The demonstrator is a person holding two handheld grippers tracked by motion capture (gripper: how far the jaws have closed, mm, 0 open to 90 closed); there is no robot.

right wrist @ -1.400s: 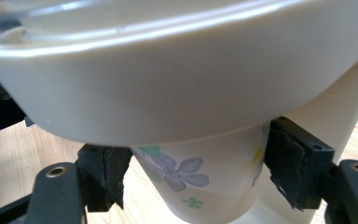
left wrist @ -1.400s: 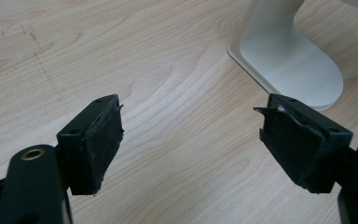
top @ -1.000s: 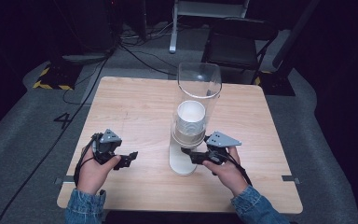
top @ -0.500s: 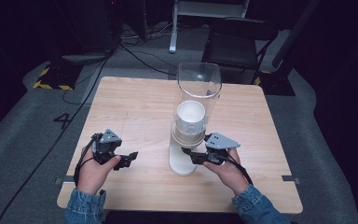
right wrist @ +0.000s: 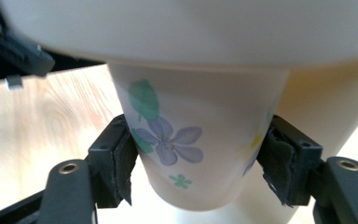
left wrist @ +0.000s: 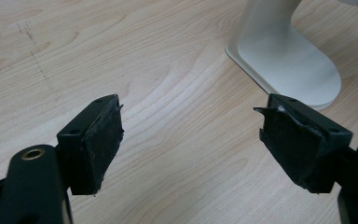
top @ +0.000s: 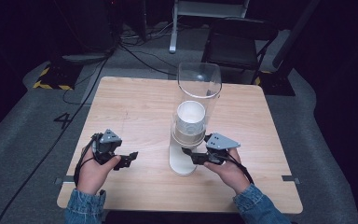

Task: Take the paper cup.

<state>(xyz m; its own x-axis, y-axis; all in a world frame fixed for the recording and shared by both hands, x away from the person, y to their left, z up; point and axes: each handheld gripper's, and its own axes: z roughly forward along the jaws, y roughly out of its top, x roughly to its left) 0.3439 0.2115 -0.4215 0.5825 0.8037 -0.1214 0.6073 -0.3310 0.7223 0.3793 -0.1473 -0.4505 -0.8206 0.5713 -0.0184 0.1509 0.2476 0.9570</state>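
A cup dispenser stands mid-table: a clear tube [top: 199,88] holding a stack of white cups [top: 191,119] on a white foot [top: 182,161]. A paper cup [right wrist: 191,140] printed with blue flowers and green leaves hangs from the dispenser's white collar [right wrist: 191,28]. My right gripper [right wrist: 196,163] is shut on this cup, one pad pressing each side. From above, the right gripper [top: 186,151] reaches under the tube from the right. My left gripper [top: 133,156] hovers left of the foot, open with nothing between its jaws [left wrist: 191,135]. The white foot [left wrist: 291,65] lies ahead of it.
The wooden table [top: 135,107] has bare room to the left and behind the dispenser. A dark chair [top: 237,46] stands beyond the far edge. Cables [top: 135,46] run over the grey floor, and a yellow-black striped piece [top: 51,77] lies at the left.
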